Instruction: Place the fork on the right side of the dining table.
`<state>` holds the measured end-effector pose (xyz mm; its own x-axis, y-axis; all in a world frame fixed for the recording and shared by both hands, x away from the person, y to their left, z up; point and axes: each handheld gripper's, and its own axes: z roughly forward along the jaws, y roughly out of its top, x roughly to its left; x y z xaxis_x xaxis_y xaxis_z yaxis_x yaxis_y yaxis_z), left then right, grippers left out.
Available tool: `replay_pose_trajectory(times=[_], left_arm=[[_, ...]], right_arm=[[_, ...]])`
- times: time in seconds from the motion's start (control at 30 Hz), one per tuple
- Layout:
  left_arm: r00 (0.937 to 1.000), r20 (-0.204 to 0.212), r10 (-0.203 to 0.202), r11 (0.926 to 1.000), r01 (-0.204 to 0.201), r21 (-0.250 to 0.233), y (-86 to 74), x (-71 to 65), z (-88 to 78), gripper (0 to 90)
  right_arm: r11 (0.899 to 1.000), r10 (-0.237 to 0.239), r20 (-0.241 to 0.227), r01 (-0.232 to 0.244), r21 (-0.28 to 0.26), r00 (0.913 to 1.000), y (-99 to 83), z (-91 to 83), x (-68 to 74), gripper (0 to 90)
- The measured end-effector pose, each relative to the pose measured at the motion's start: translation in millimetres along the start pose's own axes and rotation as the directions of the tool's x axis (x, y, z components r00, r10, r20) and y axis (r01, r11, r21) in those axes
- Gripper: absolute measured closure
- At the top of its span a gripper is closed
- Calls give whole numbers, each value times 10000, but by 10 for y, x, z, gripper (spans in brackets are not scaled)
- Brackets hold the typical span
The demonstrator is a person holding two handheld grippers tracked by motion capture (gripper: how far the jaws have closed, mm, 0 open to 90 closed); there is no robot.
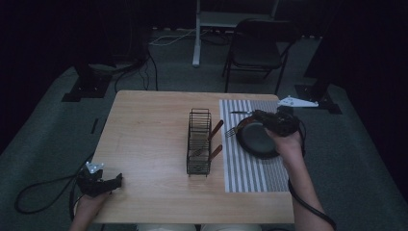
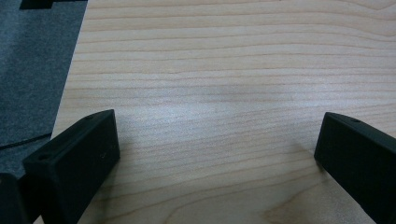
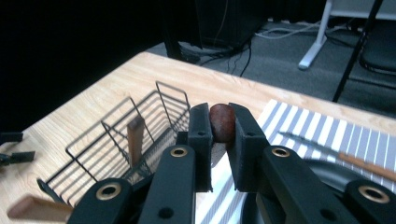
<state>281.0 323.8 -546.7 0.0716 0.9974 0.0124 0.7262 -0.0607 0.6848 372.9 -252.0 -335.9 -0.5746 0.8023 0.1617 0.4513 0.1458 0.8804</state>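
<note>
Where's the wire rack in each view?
High view: wire rack at table centre, just left of the striped mat.
Left gripper view: not in it, just bare table.
Right gripper view: wire rack lower left, left of the jaws.
Shared landmark: the wooden table.

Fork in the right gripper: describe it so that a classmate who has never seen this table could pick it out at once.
On the wooden table, find the grey striped mat at its right side. Over the dark plate there, the fork points its tines at the wire rack; unlike the knife, it is held by the right gripper.
</note>
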Motion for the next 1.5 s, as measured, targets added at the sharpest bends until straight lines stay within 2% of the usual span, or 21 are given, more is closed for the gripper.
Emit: replay_pose_trajectory(times=[0.37, 0.57, 0.77, 1.07, 1.23, 1.37, 1.5], left_arm=[[10000, -1, 7, 10000, -7, 8, 0, 0, -1, 2], [10000, -2, -2, 10000, 2, 9, 0, -1, 0, 2], [10000, -2, -3, 10000, 3, 6, 0, -1, 0, 2], [10000, -50, -57, 10000, 57, 16, -3, -7, -4, 2], [10000, -50, -58, 10000, 58, 17, -3, -7, -4, 2], [10000, -51, -55, 10000, 55, 18, -3, -7, -4, 2], [10000, -50, -61, 10000, 61, 15, -3, -7, -4, 2]], right_arm=[[9996, 297, 194, -298, 26, 9994, -409, -173, 50, 807], [9953, 965, 221, -965, -32, 9951, -719, -277, 26, 807], [9928, 1190, 527, -1194, 46, 9915, -920, -361, 26, 807], [9879, 1528, 616, -1540, 153, 9863, -1120, -427, 48, 807], [9819, 1886, 482, -1893, 102, 9809, -1204, -485, 50, 807], [9806, 1947, 510, -1956, 133, 9795, -1249, -508, 60, 807], [9720, 2337, 649, -2347, 88, 9701, -1305, -524, -30, 786]])
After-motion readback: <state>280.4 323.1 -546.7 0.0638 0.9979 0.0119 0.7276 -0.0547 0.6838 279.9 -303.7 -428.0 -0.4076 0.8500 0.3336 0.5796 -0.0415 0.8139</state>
